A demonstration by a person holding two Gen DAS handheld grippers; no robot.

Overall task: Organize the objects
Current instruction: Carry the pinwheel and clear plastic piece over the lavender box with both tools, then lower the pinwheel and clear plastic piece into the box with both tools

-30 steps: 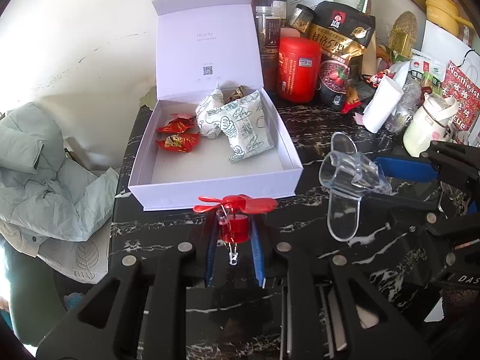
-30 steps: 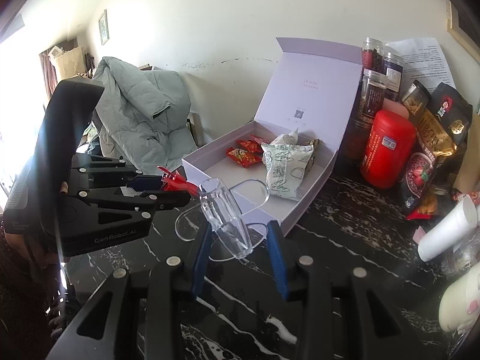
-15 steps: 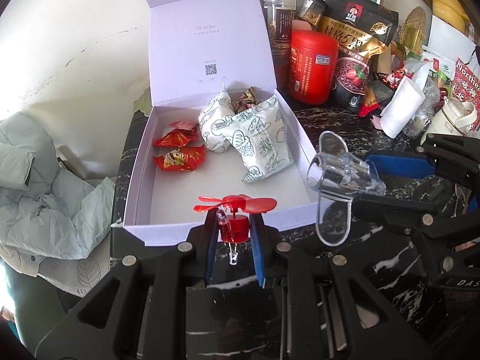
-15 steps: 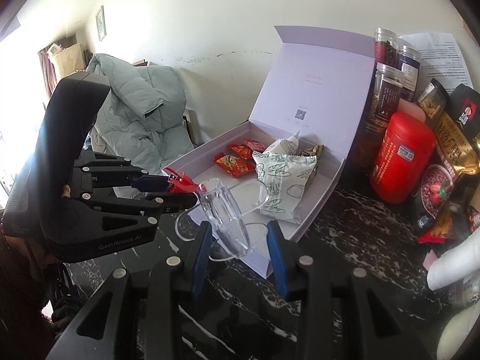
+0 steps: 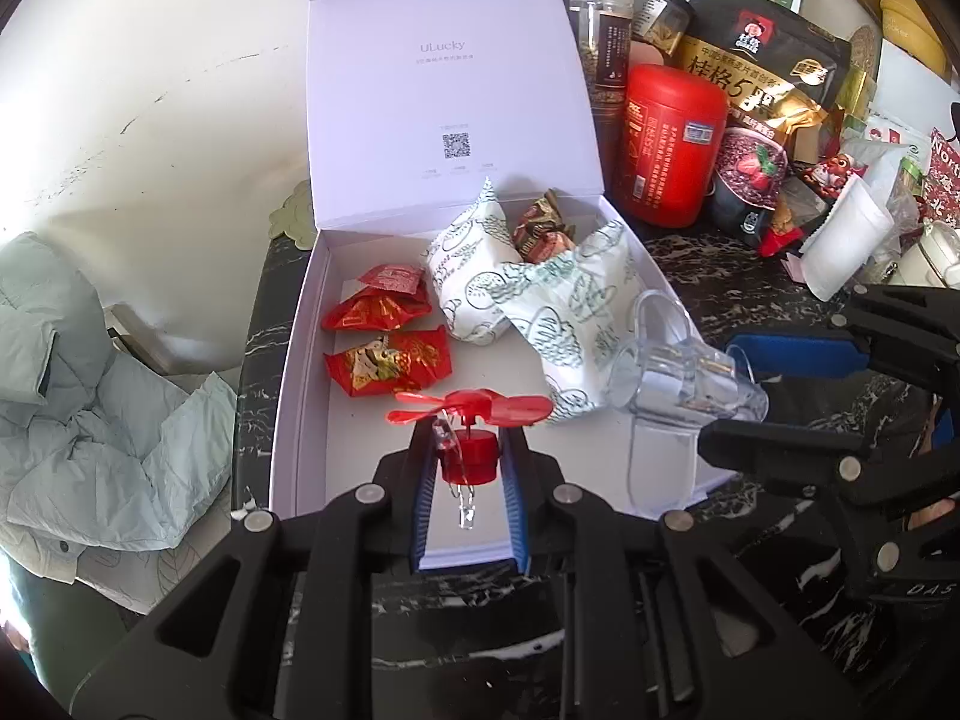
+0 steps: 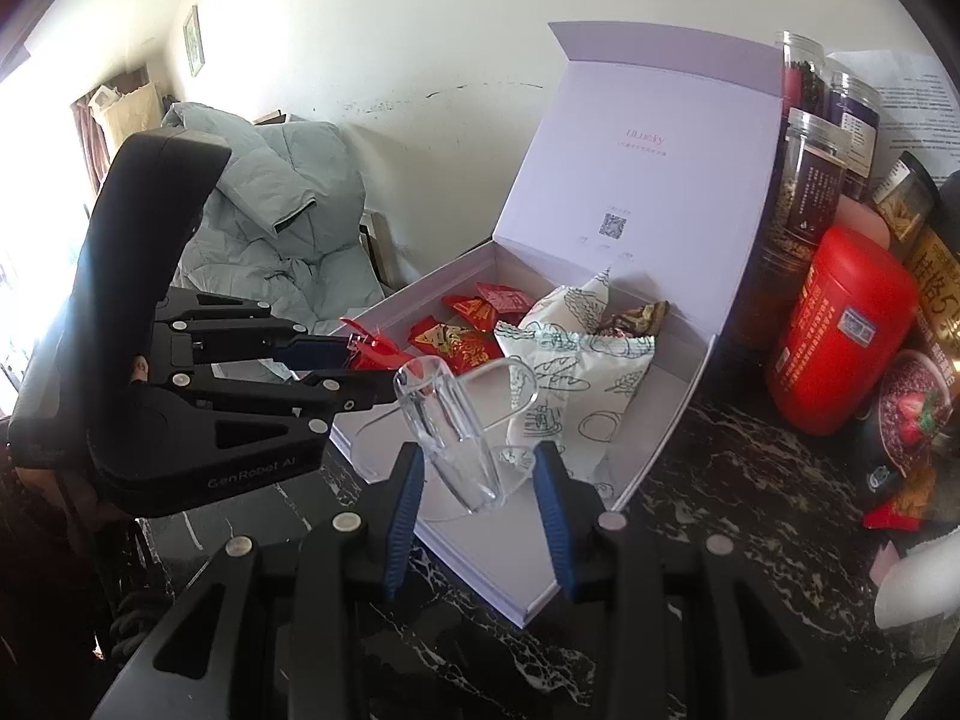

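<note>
Red plastic sits pinched in my left gripper [image 5: 468, 468]: a small red propeller toy [image 5: 471, 426], its blades spread just above the blue pads and a clear stem hanging below, held over the near end of the open lilac box [image 5: 294, 372]. My right gripper [image 6: 480, 480] is clamped on a clear plastic scoop [image 6: 447, 426], which tilts up between the fingers above the box's near corner; from the left wrist view the same scoop [image 5: 678, 384] hangs just right of the toy, over the box's right wall. Inside the box I see red foil packets [image 5: 387, 354] on the left, two white patterned pouches [image 5: 558, 312] in the middle and right, and a brown wrapped sweet [image 5: 540, 228] between them at the back. The lid stands upright behind, leaning toward the wall. On the black marbled tabletop [image 6: 750, 480] to the right of the box stand a red canister [image 5: 666, 144], clear jars [image 5: 600, 30] and a dark oatmeal bag [image 5: 762, 90]. A pale green jacket [image 6: 282, 222] lies on a chair to the left.
</note>
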